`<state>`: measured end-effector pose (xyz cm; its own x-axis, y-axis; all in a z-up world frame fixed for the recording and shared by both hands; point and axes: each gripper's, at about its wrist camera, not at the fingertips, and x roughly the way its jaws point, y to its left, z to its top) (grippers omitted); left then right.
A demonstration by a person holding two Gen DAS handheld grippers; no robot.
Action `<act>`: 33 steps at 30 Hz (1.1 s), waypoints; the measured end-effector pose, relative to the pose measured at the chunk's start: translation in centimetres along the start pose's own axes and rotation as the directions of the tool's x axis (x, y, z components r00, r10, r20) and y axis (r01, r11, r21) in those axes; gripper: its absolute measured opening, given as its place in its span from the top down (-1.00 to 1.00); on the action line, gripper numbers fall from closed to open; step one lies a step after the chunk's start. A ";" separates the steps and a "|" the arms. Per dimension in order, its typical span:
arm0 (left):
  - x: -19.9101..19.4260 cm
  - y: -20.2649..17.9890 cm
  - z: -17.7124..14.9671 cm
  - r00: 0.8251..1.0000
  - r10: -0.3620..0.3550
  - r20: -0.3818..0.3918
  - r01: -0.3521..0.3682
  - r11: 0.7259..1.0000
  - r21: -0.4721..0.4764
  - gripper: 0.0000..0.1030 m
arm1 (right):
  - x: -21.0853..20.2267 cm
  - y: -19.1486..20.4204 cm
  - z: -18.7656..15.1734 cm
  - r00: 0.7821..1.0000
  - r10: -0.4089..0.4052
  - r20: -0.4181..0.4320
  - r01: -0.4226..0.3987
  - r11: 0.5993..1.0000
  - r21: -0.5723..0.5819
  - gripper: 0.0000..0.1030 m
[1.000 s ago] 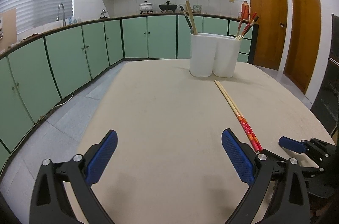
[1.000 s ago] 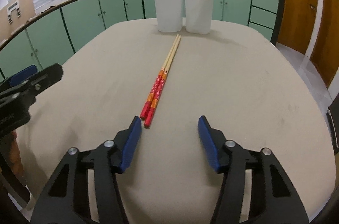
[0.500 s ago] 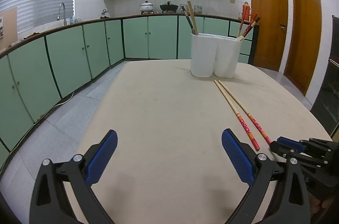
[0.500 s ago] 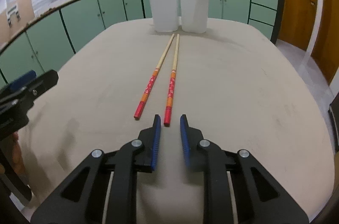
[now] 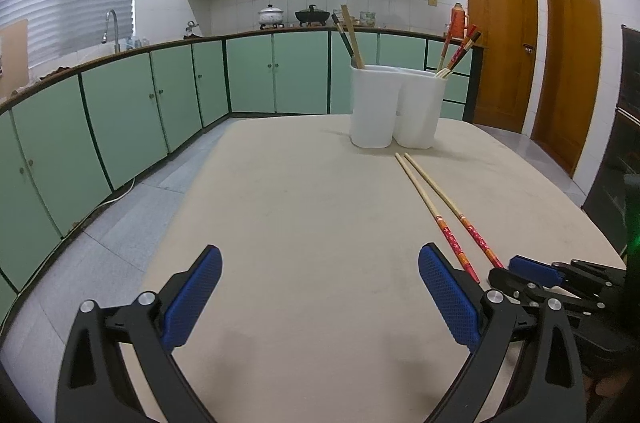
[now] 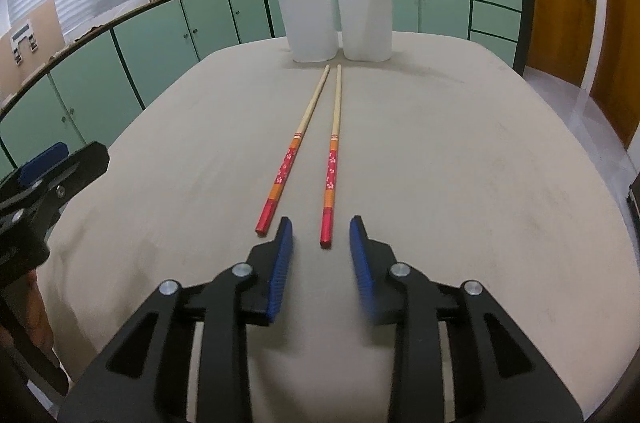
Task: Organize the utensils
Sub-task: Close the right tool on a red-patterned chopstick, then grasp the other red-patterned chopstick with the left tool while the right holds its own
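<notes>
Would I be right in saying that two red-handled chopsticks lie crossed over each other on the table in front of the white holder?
Not quite: the two chopsticks are not crossed. The right wrist view shows them lying side by side and apart on the table, in front of the white holder.

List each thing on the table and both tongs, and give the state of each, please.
Left chopstick: flat on the table, free.
Right chopstick: flat, red end between the pads, untouched.
White utensil holder: upright, chopsticks in both compartments.
Left tongs: open, empty.
Right tongs: open narrowly, gripping nothing.
</notes>
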<state>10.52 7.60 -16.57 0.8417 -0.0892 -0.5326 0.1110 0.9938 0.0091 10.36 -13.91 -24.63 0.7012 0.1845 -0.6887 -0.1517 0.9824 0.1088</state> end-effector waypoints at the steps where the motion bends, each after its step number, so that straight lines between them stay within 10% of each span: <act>1: 0.0 -0.1 0.0 1.000 0.000 0.000 0.000 1.000 0.004 -0.88 | 0.1 -0.1 -0.1 1.000 0.002 -0.001 -0.002 1.000 0.004 0.70; 19: 0.9 -4.7 0.7 0.998 -0.040 -0.054 0.039 0.999 -0.013 -0.86 | -3.1 -4.5 0.6 0.999 -0.015 0.045 0.011 0.997 0.080 0.91; 33: 4.1 -9.2 -0.7 0.980 -0.077 -0.183 0.076 0.997 -0.011 -0.32 | -5.5 -7.4 1.1 0.993 -0.042 0.113 0.026 0.990 0.139 0.91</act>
<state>12.55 -1.81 -19.46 0.7199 -0.1514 -0.6774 0.1691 0.9848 -0.0405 8.41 -22.14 -20.86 0.7815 0.1447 -0.6069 -0.0346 0.9813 0.1894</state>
